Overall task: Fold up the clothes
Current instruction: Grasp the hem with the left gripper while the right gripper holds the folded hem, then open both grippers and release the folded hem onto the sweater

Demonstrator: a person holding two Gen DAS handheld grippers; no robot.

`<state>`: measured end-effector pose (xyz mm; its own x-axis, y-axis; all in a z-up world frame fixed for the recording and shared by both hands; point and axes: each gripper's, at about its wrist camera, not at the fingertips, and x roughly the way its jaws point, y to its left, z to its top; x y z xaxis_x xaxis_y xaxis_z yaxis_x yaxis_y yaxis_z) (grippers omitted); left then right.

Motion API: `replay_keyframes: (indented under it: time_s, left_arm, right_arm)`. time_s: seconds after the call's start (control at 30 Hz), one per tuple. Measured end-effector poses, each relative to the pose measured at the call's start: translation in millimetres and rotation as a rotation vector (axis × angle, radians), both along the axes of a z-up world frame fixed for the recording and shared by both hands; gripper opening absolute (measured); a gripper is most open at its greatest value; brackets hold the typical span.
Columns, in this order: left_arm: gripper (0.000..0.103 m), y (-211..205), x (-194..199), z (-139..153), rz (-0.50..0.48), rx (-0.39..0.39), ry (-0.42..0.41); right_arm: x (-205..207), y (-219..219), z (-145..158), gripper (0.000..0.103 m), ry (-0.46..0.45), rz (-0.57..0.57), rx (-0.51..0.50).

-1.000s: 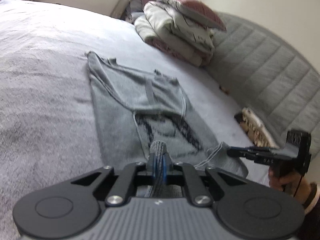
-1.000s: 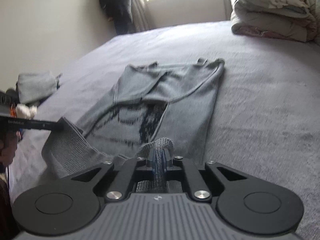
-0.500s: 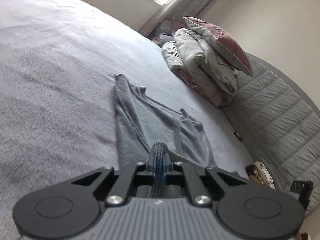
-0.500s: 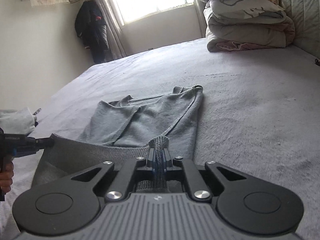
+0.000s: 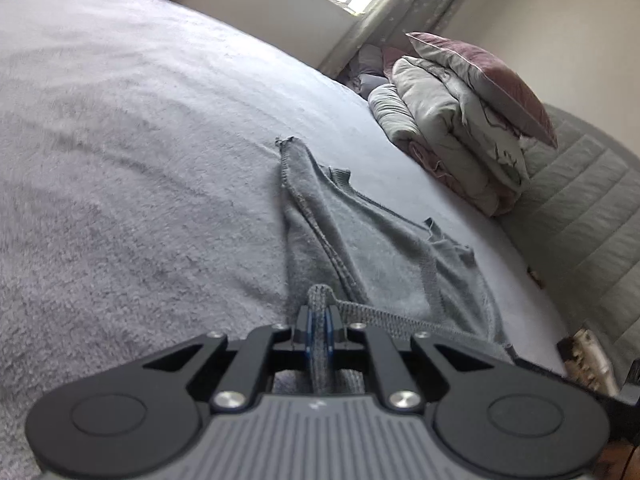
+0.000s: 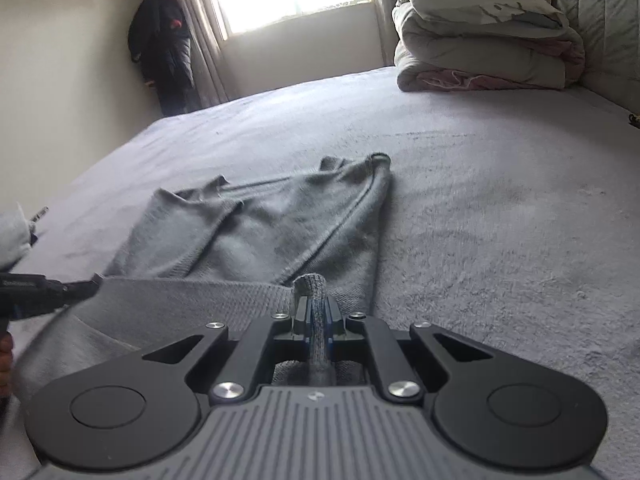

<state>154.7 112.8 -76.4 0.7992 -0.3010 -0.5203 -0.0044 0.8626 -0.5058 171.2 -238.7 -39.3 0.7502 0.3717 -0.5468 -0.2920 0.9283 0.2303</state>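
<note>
A grey knitted sweater lies on the bed, its neck end far from me. My left gripper pinches the ribbed bottom hem; its jaws are opening slightly with the hem still pressed between them. My right gripper is shut on the same hem, which stretches taut between the two grippers and lies doubled over the sweater's body. The left gripper's tip shows at the left of the right wrist view, and the right gripper's tip at the lower right of the left wrist view.
A stack of folded duvets with a mauve pillow sits against the padded headboard. A dark coat hangs beside the window. A folded pale cloth lies at the bed's left edge. The bed cover is grey and fuzzy.
Both grippers have carried the hem forward and lower over the sweater. The black print on its front is now covered by the folded-over part.
</note>
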Motion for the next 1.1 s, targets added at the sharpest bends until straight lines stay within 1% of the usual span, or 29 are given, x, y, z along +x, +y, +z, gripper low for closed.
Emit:
replay_keyframes:
  time_s: [0.03,0.07,0.1,0.13,0.17,0.2,0.23,0.3,0.33,0.37,0.47,0.53,0.6,0.7,0.77,0.8,0.83,0.87,0.9,0.97,1.07,1.1]
  left_arm:
    - [0.011,-2,-1,2,-0.003,0.016,-0.002]
    - [0.016,-3,-2,4,-0.007,0.023,-0.003]
    - [0.026,-3,-4,7,-0.007,0.023,-0.003]
    - [0.036,-2,-7,10,0.002,0.016,0.001]
    - [0.064,0,-11,13,0.017,0.007,0.007]
    - [0.079,2,-16,17,0.032,-0.001,0.013]
    - [0.079,3,-20,19,0.04,-0.019,0.014]
    - [0.079,9,-29,23,0.036,-0.078,0.037]
    - [0.079,11,-34,25,0.032,-0.107,0.057]
    - [0.079,12,-38,25,0.025,-0.129,0.079]
    - [0.079,14,-51,24,-0.007,-0.176,0.153]
    - [0.079,15,-61,20,-0.021,-0.199,0.202]
    - [0.079,14,-71,16,-0.027,-0.215,0.219]
    - [0.079,14,-85,12,-0.03,-0.216,0.223]
    - [0.079,13,-92,10,-0.032,-0.221,0.222]
    - [0.079,13,-94,10,-0.032,-0.221,0.221]
    - [0.079,12,-96,9,-0.033,-0.215,0.219]
    - [0.079,10,-97,9,-0.035,-0.197,0.216]
    - [0.078,8,-98,10,-0.038,-0.176,0.212]
    - [0.076,3,-99,10,-0.048,-0.125,0.203]
    - [0.075,-6,-99,12,-0.084,-0.031,0.181]
    - [0.075,-7,-99,13,-0.093,-0.019,0.181]
  right_arm:
    - [-1,0,0,0.01,0.0,-0.006,0.002]
    - [-2,-1,2,0.01,0.004,-0.013,0.008]
    - [-4,-3,6,0.011,0.012,-0.018,0.021]
    - [-5,-5,9,0.017,0.02,-0.022,0.035]
    - [-7,-9,13,0.026,0.026,-0.026,0.052]
    - [-10,-13,18,0.03,0.027,-0.031,0.071]
    - [-14,-19,23,0.034,0.03,-0.035,0.093]
    - [-22,-31,32,0.035,0.043,-0.041,0.134]
    - [-26,-37,35,0.036,0.06,-0.046,0.152]
    - [-31,-44,37,0.039,0.083,-0.054,0.167]
    - [-47,-63,42,0.04,0.143,-0.065,0.221]
    - [-59,-71,42,0.04,0.168,-0.039,0.266]
    - [-69,-74,41,0.04,0.178,-0.002,0.291]
    - [-77,-68,33,0.04,0.218,0.035,0.278]
    - [-79,-61,25,0.04,0.249,0.04,0.258]
    - [-80,-57,22,0.039,0.251,0.034,0.238]
    - [-82,-54,20,0.028,0.25,0.026,0.215]
    - [-82,-51,18,0.011,0.248,0.02,0.187]
    - [-82,-48,16,0.011,0.245,0.014,0.158]
    - [-79,-47,9,0.01,0.278,-0.025,0.146]
    - [-79,-46,8,0.01,0.296,-0.051,0.163]
    - [-79,-47,9,0.012,0.304,-0.056,0.171]
